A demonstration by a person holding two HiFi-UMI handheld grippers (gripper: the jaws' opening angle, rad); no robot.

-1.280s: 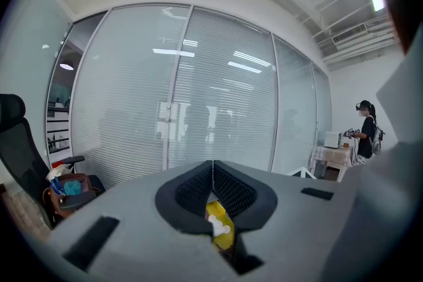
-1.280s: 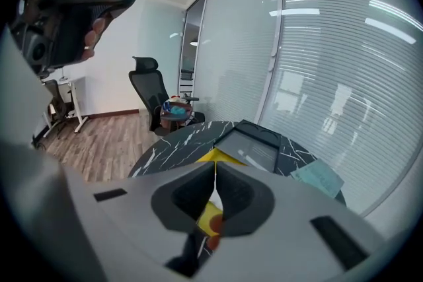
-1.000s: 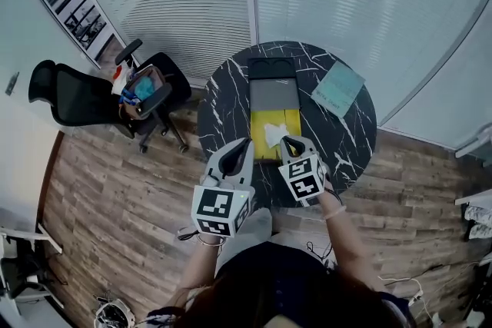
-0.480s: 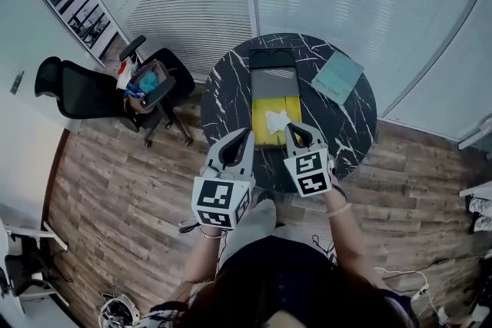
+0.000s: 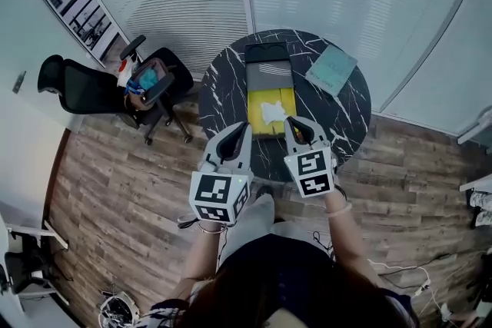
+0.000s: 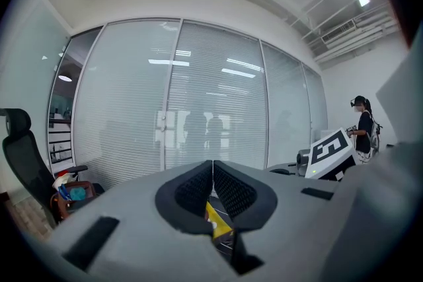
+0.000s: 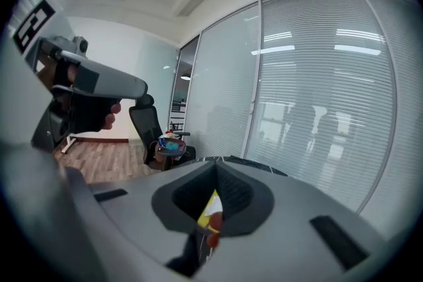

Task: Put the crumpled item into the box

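Left tool (image 5: 244, 131): jaws pressed together with the tips meeting, nothing between them. It was held over the near rim of the worktop (image 5: 223, 100).
Right tool (image 5: 292, 124): jaws likewise closed and empty, beside the left one and just short of the box (image 5: 255, 100).
Crumpled item (image 5: 270, 110): white wad lying in the yellow part of the box, apart from both tools.
Task state: item looked already placed, with neither tool on it.
Risk 1: the wad sat loose and might spring up above the rim. It could then snag or pop out if the grey lid section (image 5: 269, 77) got folded over it.
Risk 2: both tools were close to the near end of the box. A careless sweep could nudge the box along the worktop or tip the wad out.
Hard to tell: whether the wad sat fully below the rim, as the head view is too small.
Cut off: the near edge of the box, behind the tool tips.
Tool views: only a sliver of yellow and white showed under the jaws. A reddish spot in the right tool view was unidentifiable.
Other: teal book (image 5: 330, 71) on the worktop, well clear.
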